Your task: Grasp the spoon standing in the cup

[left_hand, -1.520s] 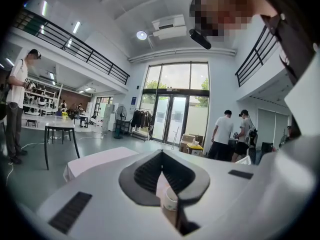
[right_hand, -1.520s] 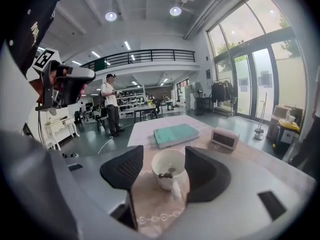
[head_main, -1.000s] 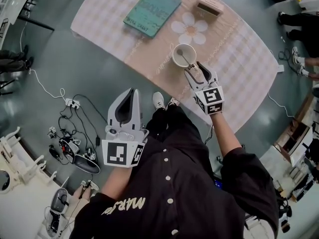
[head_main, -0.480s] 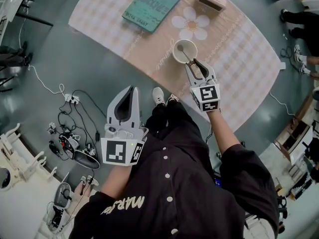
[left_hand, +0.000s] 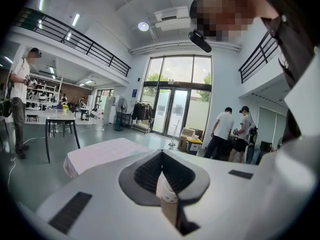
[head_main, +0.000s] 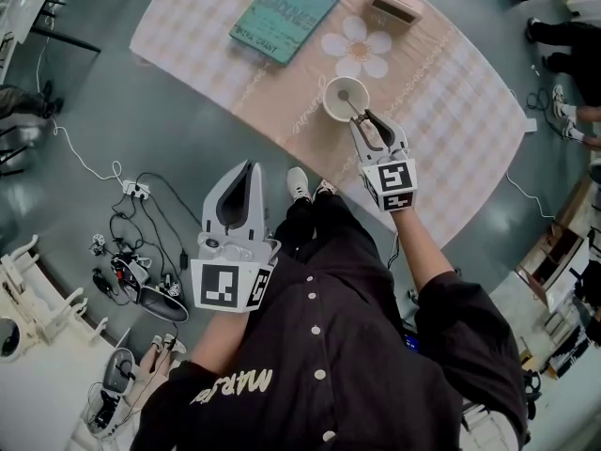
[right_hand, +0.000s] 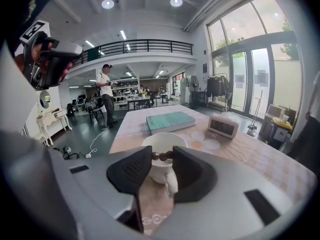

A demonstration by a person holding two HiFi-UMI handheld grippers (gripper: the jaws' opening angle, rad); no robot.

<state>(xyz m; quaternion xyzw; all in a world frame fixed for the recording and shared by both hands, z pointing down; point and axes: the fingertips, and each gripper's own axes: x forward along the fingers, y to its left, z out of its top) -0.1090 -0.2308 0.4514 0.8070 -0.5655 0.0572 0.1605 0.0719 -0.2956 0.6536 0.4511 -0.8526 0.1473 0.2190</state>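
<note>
A white cup (head_main: 343,98) stands on the pink checked tablecloth (head_main: 451,111), near the table's front edge. A spoon (head_main: 356,112) stands in it, its handle leaning toward my right gripper (head_main: 367,122). In the right gripper view the spoon's dark beaded handle end (right_hand: 162,155) spans the gap between the jaw tips of the right gripper (right_hand: 163,157), in front of the cup (right_hand: 161,143). These jaws have just been closing, and both now touch the beads. My left gripper (head_main: 246,173) hangs over the floor, off the table, jaws together and nothing held. The left gripper view shows the left gripper (left_hand: 161,156) shut too.
A teal book (head_main: 285,5) lies at the table's far side. A small wooden clock (head_main: 394,9) and a flower-shaped mat (head_main: 357,48) lie behind the cup. Cables and a power strip (head_main: 137,194) lie on the floor at left. People stand at the room's edges.
The right gripper's jaws have narrowed around the spoon handle and moved slightly toward the cup. The left gripper has not moved.
</note>
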